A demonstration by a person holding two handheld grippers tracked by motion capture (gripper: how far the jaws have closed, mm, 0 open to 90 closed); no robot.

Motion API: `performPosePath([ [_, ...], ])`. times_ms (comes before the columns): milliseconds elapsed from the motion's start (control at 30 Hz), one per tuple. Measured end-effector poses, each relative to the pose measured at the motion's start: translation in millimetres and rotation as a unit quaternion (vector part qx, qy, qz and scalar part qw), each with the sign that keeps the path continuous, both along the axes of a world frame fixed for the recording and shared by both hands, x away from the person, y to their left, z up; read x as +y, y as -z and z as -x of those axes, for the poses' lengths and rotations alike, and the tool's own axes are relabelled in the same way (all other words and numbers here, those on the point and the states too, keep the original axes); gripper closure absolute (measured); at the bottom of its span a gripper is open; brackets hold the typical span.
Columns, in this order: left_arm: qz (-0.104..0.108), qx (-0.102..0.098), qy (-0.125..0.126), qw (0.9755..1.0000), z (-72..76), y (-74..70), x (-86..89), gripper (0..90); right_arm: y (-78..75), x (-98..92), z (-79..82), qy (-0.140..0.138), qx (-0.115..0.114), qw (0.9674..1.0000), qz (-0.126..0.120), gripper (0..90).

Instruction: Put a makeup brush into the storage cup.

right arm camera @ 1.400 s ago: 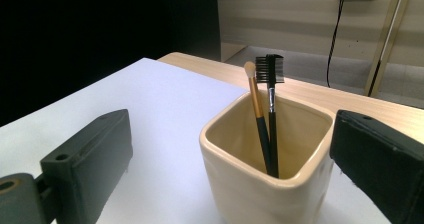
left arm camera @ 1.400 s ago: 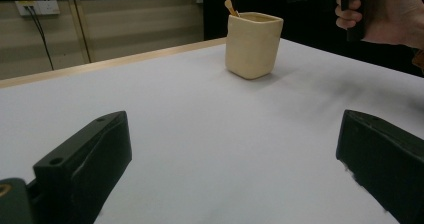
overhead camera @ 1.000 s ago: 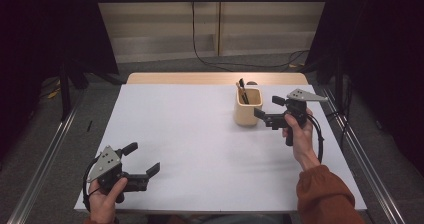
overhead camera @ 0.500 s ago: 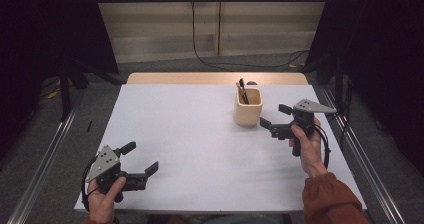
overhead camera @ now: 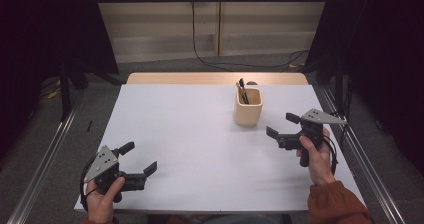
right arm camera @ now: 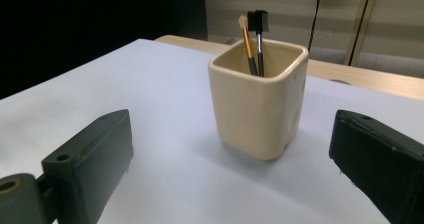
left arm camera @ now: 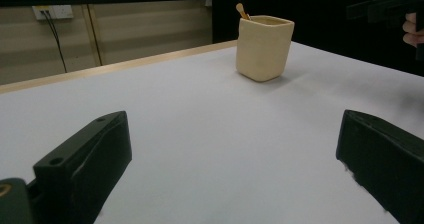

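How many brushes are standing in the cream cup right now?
2. Both stand in the cream cup: a tan-handled brush and, touching it, a black brush with a comb-like head. A shorter one could be hidden inside.

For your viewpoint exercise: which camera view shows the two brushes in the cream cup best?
The right gripper view: the brushes stand close and sharp above the cup. The high view shows them small; the left gripper view shows just a tip.

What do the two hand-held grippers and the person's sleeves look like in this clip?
Both the left hand-held gripper and the right hand-held gripper are black, with two blocky jaws, a grey three-cornered plate with small holes on top, and a black cable trailing from each. The right sleeve is rust-orange.
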State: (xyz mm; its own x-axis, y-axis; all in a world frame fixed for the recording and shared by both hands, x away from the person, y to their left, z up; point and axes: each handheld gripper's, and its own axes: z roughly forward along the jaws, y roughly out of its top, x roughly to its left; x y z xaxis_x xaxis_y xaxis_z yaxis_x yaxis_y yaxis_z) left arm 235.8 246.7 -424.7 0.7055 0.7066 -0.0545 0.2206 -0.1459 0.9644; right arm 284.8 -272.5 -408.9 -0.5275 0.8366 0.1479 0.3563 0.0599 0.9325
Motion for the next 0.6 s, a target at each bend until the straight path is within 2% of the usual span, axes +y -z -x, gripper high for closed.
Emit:
performPosePath([
  [600,0.002,-0.002,-0.006,1.0,2.3,-0.4,3.2,1.2,11.6,-8.2,33.5,0.013,0.01,0.9999,0.003,3.3],
])
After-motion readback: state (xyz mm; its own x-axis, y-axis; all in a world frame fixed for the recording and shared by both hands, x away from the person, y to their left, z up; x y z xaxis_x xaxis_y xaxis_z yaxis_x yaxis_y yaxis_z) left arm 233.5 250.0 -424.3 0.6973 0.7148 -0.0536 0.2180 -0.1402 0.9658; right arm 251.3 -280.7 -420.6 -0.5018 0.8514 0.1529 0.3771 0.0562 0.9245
